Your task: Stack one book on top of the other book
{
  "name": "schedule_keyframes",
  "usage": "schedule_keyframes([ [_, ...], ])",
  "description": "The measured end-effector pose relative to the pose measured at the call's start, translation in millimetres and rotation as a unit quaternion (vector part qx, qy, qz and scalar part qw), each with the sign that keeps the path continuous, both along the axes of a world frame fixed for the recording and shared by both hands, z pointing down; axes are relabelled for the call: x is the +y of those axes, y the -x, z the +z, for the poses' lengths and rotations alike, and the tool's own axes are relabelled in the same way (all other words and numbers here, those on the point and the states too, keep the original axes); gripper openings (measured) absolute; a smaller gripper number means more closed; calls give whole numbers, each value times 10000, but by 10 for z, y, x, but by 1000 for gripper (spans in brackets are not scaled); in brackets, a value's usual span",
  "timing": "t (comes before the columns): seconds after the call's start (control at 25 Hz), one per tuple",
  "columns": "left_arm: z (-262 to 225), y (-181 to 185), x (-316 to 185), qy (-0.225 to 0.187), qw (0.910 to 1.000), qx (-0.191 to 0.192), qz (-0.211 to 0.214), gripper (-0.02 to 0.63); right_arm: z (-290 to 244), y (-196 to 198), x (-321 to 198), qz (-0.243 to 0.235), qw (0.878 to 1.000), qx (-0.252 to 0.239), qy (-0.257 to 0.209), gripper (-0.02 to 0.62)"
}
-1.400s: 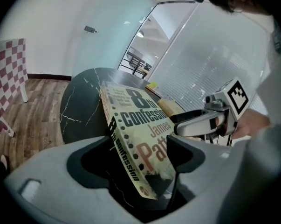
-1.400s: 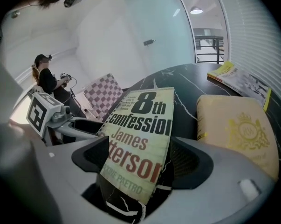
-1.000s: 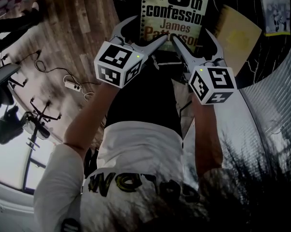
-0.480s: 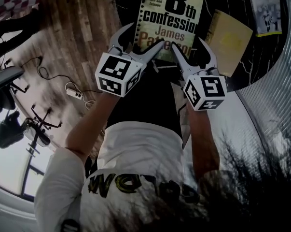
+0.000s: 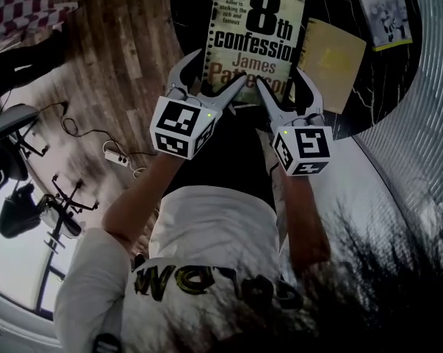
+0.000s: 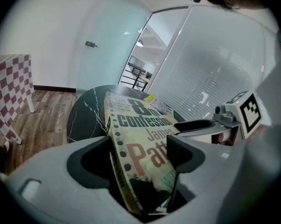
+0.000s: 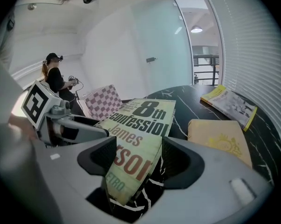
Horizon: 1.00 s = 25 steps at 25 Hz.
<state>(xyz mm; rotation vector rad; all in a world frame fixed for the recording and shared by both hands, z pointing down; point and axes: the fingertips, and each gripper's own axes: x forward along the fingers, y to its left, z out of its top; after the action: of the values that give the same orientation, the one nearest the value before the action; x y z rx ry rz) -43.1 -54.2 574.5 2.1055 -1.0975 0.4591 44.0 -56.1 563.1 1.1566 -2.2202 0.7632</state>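
As I judge it, the step in hand is the carrying of the first book. The pale green paperback book with black and red print on its cover [image 5: 254, 39] is held by its near edge. Its far end points away from the fingers and it hangs tilted over the round black marble table with white veins [image 5: 375, 87]. The left gripper [image 5: 220, 68] pinches the near corner on the spine side, one jaw above the cover and one below it. The right gripper [image 5: 278, 79], whose jaws have just been closing, presses on the other near corner with the book between them. The flat yellow book with a plain matt cover [image 5: 331, 61] lies on the table just beyond the right fingers and to their right. The next move probably calls for both hands to travel together to that side. They should keep the paperback book level, lower it squarely on the yellow book, and spread the jaws only when it rests. The right gripper view shows the target lying flat, a thin magazine with a yellow edge [image 7: 229, 101] farther beyond its fingers, and a person in dark clothes [image 7: 54, 76] in the room. The left gripper view shows no yellow book. It gives instead the thick edge of the paperback book between its jaws, the wooden floor [image 6: 42, 120] and a red and white checked cloth [image 6: 10, 92] to the left of its fingers. Only the head view shows both grippers side by side.
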Motion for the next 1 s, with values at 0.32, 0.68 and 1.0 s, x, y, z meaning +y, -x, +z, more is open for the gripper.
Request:
schedule_keyframes([
  [0.32,-291,-78,-35,-229,9997,-2,32,383,-300,-75,-11,85,9995,49,-284,308],
  [0.68,-352,-541,21,-334,9989,72,320,383,-385,-530,75,315,9983,156,-459,308],
  [1.0,-417,-989,51,-432,9962,156,744,387,-469,-967,150,667,9957,279,-573,308],
])
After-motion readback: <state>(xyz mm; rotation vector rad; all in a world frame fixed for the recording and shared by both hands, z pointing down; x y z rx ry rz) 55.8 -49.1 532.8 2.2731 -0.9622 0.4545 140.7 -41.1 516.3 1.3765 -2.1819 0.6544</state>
